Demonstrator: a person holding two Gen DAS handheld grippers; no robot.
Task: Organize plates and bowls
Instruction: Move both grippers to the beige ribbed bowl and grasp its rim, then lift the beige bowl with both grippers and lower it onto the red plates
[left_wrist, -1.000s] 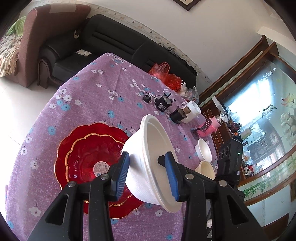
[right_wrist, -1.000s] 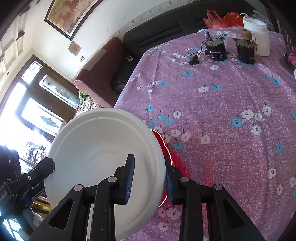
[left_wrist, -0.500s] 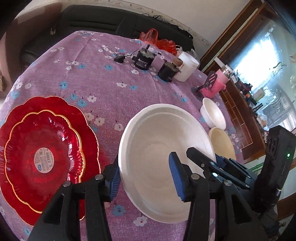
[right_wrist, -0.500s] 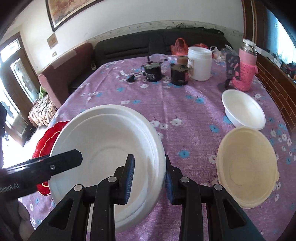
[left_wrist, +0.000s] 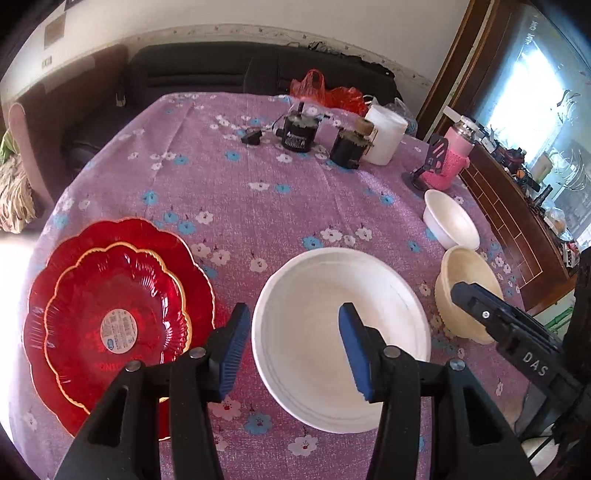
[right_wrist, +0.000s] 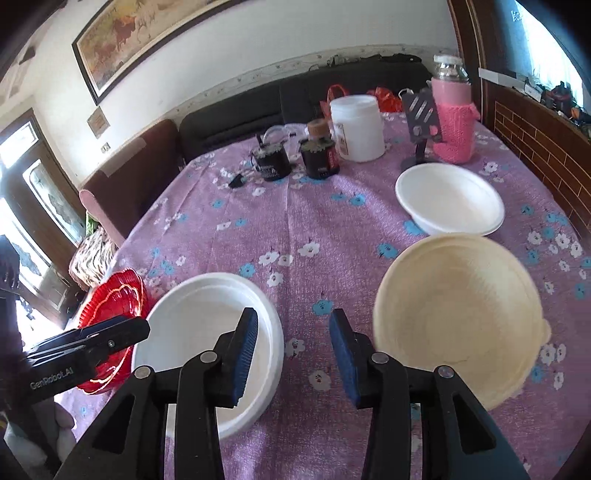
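On purple floral tablecloth (left_wrist: 258, 206), between stacked red scalloped glass plates (left_wrist: 110, 317) and cream bowl (right_wrist: 458, 317), sits large white foam bowl (left_wrist: 340, 317): light, thin-walled, crushable, best pinched gently at rim; left gripper (left_wrist: 291, 347) straddling rim unclamped, right gripper (right_wrist: 291, 354) opening, empty.

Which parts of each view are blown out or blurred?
Left wrist view: window at upper right is overexposed, red plates glare; sharp otherwise. Right wrist view: doorway at left is blown out, cream bowl slightly motion-blurred.
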